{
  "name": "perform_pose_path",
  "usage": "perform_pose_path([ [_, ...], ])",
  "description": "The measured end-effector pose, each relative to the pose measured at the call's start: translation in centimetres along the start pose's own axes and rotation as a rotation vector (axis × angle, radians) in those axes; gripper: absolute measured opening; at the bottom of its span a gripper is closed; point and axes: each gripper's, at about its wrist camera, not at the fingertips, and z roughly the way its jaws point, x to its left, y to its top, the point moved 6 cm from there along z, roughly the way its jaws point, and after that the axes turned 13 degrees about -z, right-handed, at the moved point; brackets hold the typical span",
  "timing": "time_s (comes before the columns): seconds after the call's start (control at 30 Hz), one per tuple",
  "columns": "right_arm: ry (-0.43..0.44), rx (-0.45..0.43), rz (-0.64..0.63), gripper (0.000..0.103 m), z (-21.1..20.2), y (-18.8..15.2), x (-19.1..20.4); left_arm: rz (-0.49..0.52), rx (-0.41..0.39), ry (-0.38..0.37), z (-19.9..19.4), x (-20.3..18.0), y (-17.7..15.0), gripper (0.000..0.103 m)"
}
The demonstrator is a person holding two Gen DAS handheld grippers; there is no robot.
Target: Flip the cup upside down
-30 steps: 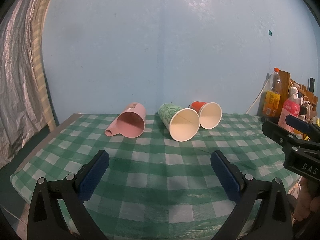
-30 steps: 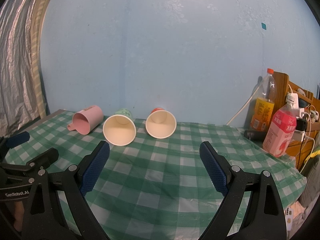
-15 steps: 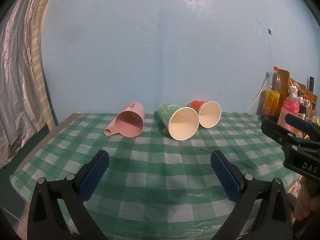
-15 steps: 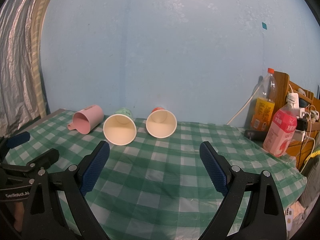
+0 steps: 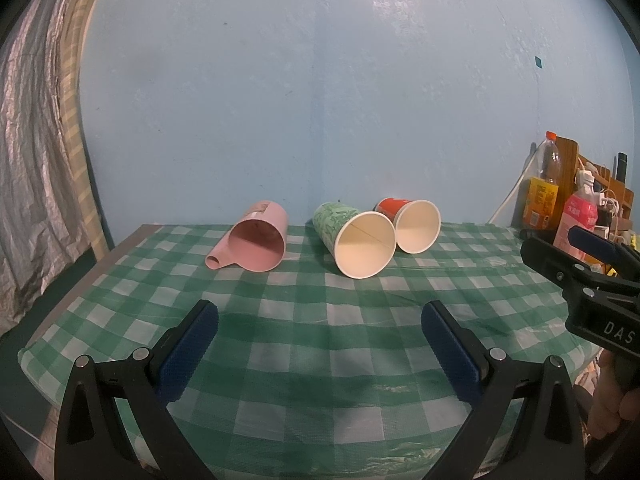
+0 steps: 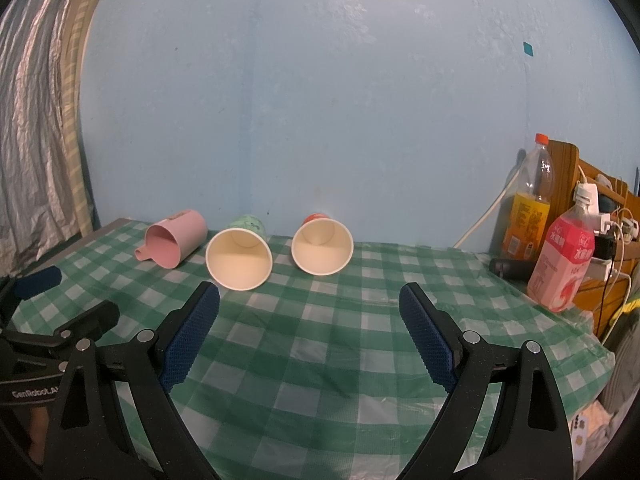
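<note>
three cups lie on their sides on the tablecloth (image 5: 304, 320) near the wall: pink mug (image 5: 256, 242), green cup (image 5: 354, 240) beside it, red cup (image 5: 412, 226) touching green. left gripper (image 5: 320, 344) and right gripper (image 6: 310, 330) gape apart, empty, short of them.

Left hand-held gripper (image 5: 319, 322): jaws spread wide, nothing between the pads, held level above the bench. Right hand-held gripper (image 6: 309, 305): jaws likewise wide apart, empty, level. Both point forward, side by side.
</note>
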Motion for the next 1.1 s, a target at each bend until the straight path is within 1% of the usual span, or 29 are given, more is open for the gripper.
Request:
perform_pose_path([
  [0.43, 0.002, 0.003, -0.002, 0.090, -0.3, 0.4, 0.1, 0.003, 0.003, 0.002, -0.1, -0.2, -0.2, 0.102],
  [0.47, 0.003, 0.005, -0.003, 0.090, 0.2, -0.4, 0.2, 0.003, 0.004, 0.000, -0.1, -0.2, -0.3, 0.102],
  [0.53, 0.009, 0.009, -0.001, 0.090, 0.4, -0.4, 0.2, 0.004, 0.011, -0.001, 0.1, -0.3, -0.2, 0.102],
  [0.6, 0.019, 0.016, -0.004, 0.090, 0.5, -0.3, 0.2, 0.003, 0.045, -0.012, 0.6, -0.5, -0.3, 0.102],
  [0.67, 0.030, 0.024, -0.003, 0.090, 1.0, -0.1, 0.3, 0.010, 0.103, -0.016, 1.5, -0.5, -0.5, 0.102],
  [0.77, 0.045, 0.042, 0.016, 0.090, 1.6, -0.1, 0.1, -0.016, 0.155, -0.023, 2.5, -0.2, -0.4, 0.102],
  [0.87, 0.075, 0.064, 0.024, 0.090, 2.5, 0.1, -0.3, -0.019, 0.179, -0.020, 3.1, -0.1, 0.7, 0.102],
  [1.0, 0.106, 0.088, 0.038, 0.090, 3.7, 0.9, -1.0, -0.001, 0.194, 0.006, 4.1, -0.5, 2.6, 0.102],
  [1.1, 0.119, 0.107, 0.039, 0.090, 4.8, 1.8, -1.5, 0.007, 0.233, 0.009, 5.4, -1.1, 3.9, 0.102],
])
